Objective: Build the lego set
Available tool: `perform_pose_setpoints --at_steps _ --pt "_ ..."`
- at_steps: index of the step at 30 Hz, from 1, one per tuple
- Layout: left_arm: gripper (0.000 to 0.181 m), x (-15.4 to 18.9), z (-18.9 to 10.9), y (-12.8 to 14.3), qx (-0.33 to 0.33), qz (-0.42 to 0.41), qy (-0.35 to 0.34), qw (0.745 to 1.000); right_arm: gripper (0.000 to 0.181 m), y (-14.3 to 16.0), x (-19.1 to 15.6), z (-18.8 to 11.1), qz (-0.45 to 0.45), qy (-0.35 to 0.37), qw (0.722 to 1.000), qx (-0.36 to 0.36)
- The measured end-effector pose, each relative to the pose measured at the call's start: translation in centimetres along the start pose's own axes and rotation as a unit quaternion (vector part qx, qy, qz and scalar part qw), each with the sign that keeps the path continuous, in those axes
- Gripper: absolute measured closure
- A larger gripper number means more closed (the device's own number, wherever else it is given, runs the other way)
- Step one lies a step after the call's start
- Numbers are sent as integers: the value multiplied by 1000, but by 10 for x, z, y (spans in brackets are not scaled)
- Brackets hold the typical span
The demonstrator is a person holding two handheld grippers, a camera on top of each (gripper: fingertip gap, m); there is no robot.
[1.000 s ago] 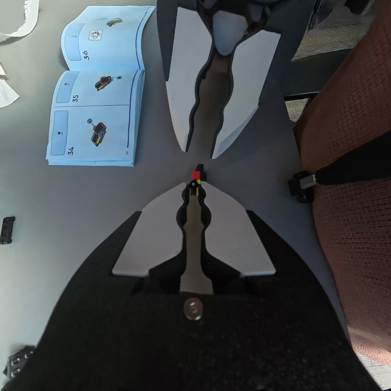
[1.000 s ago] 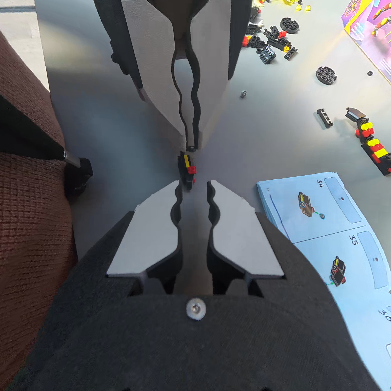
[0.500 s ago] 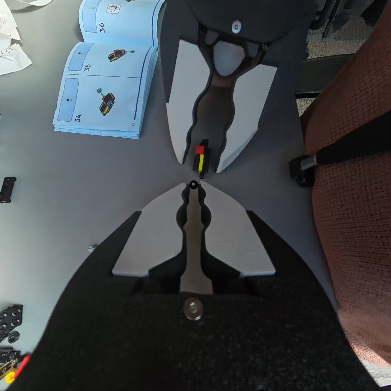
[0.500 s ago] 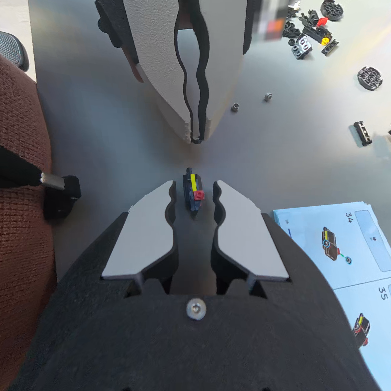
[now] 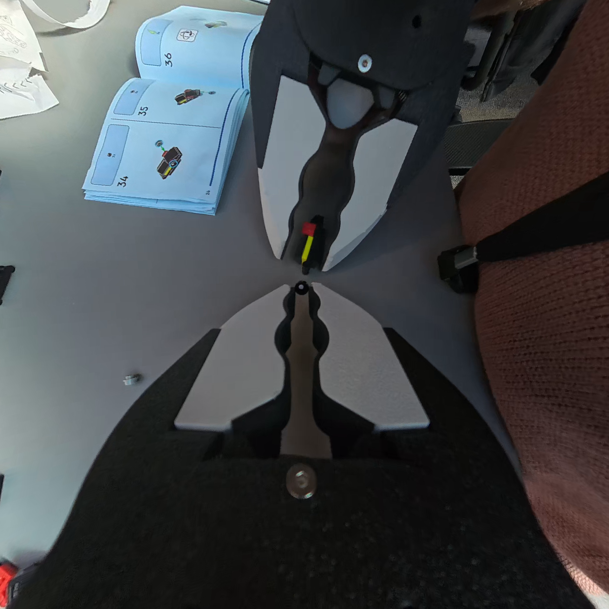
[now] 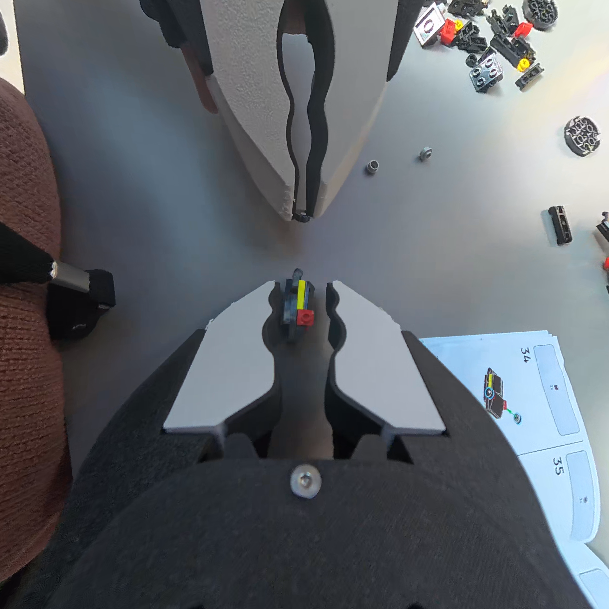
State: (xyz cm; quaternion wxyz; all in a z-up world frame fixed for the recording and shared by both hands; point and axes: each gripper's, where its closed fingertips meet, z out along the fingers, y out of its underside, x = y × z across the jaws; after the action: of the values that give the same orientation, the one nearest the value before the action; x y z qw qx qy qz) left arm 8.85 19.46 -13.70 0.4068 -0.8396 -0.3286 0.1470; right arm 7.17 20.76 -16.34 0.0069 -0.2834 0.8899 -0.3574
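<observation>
My left gripper [image 5: 300, 287] is shut on a small black round piece [image 5: 301, 288] at its very tips. It also shows in the right wrist view [image 6: 301, 216], tips down over the grey table. My right gripper [image 6: 301, 291] faces it, open. A small black assembly with a yellow strip and a red stud [image 6: 298, 309] lies between the right fingers, with a gap on its right side. In the left wrist view the assembly [image 5: 309, 244] sits just beyond the round piece, a little apart from it.
An open blue instruction booklet [image 5: 164, 131] [image 6: 543, 412] lies beside the grippers. Loose black, red and yellow pieces [image 6: 487, 49], a black wheel [image 6: 581, 135] and two grey studs [image 6: 372, 166] lie farther off. A person's brown knitted sleeve [image 5: 543, 329] is at the table edge. Both grippers' tips are close together, under 4 cm apart.
My left gripper, still holding the round piece, has drawn back from the assembly it touched a second ago. The assembly now sits deeper between the right gripper's fingers.
</observation>
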Motion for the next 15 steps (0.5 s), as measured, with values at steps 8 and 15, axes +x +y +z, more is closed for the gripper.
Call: perform_pose_setpoints --at_steps 8,15 --pt "174 0 -1 0 6 0 2 1000 165 3 -2 -1 9 -5 1000 -16" --pt "174 0 0 0 5 2 1 1000 165 3 -3 -1 13 -22 1000 -15"
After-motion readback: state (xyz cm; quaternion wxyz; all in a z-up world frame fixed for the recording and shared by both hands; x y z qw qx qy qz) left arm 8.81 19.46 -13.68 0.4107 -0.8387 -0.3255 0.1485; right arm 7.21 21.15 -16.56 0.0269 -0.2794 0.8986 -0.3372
